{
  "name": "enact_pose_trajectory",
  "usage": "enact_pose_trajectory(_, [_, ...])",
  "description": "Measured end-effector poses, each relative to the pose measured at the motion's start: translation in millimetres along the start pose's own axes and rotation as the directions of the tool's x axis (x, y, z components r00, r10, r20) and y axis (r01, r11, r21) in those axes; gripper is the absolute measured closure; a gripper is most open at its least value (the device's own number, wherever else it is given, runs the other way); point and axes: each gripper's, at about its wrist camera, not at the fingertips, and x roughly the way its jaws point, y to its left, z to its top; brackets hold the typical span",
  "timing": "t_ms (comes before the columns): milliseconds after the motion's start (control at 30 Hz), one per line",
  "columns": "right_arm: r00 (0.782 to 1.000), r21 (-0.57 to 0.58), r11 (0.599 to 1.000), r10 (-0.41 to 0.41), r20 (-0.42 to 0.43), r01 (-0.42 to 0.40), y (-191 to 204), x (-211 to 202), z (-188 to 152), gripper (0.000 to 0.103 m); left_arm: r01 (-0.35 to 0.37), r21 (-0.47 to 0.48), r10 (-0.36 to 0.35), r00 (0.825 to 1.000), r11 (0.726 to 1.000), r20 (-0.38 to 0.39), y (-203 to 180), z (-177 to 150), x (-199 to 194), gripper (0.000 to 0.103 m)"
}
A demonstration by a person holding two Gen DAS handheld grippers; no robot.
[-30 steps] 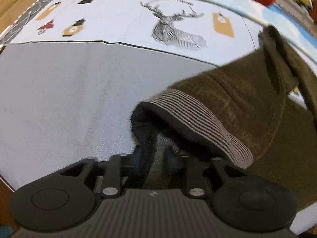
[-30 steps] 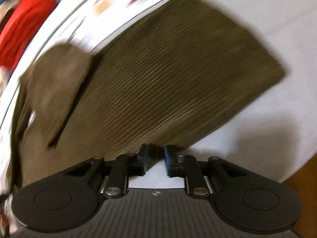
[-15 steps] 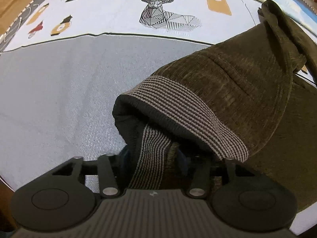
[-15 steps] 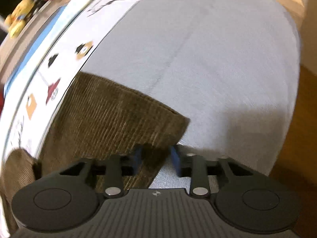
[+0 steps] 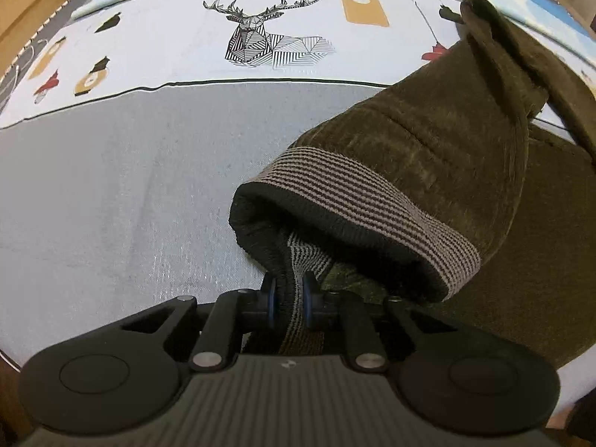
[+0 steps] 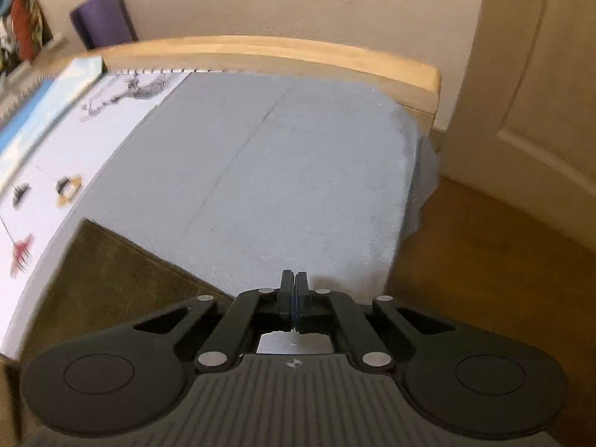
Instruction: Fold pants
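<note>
- The left claw (image 5: 289, 300) is pinching the striped waistband (image 5: 372, 193) of the olive-brown corduroy pants (image 5: 428, 126); its jaws have just been closing, and the fabric is pressed between the blue pads.
- The pants are lying on the bed's grey sheet (image 5: 111, 186), with the waistband end raised and gaping open just ahead of the left claw and the rest trailing off to the right.
- A printed cover (image 5: 275, 37) with a deer drawing is running along the far side of the sheet.
- The right claw (image 6: 293, 298) is pressed together with nothing between its fingers; its jaws have just been closing.
- It is hovering over the grey sheet (image 6: 279, 171), with a flat edge of the pants (image 6: 104, 279) lying to its lower left, apart from the fingers.
- A wooden bed frame (image 6: 298, 52) is bordering the far end of the sheet.
</note>
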Motion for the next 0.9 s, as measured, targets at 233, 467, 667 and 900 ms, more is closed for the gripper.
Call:
enact_pose_trajectory(233, [0.972, -0.368, 0.910, 0.227, 0.065, -0.188, 86.3, -35.6, -28.8, 0.085, -0.043, -0.037, 0.047, 0.989, 0.998, 0.144, 2.5, 7.4, -25.7, 0.075])
enact_pose_trajectory(467, [0.920, -0.730, 0.623, 0.391, -0.021, -0.282, 198.3, -70.3, -92.7, 0.075, 0.006, -0.045, 0.006, 0.964, 0.999, 0.265, -16.9, 21.1, -45.8, 0.074])
enact_pose_trajectory(667, [0.864, -0.888, 0.273, 0.453, -0.222, -0.371, 273.2, -95.0, -177.1, 0.064, 0.101, 0.151, -0.142, 0.948, 0.983, 0.287, -67.7, 26.9, -48.6, 0.062])
enact_pose_trajectory(900, [0.828, -0.902, -0.029, 0.386, -0.407, -0.431, 321.2, -107.7, -270.4, 0.053, 0.078, 0.431, -0.179, 0.964, 0.899, 0.198, -126.2, 7.6, -29.5, 0.041])
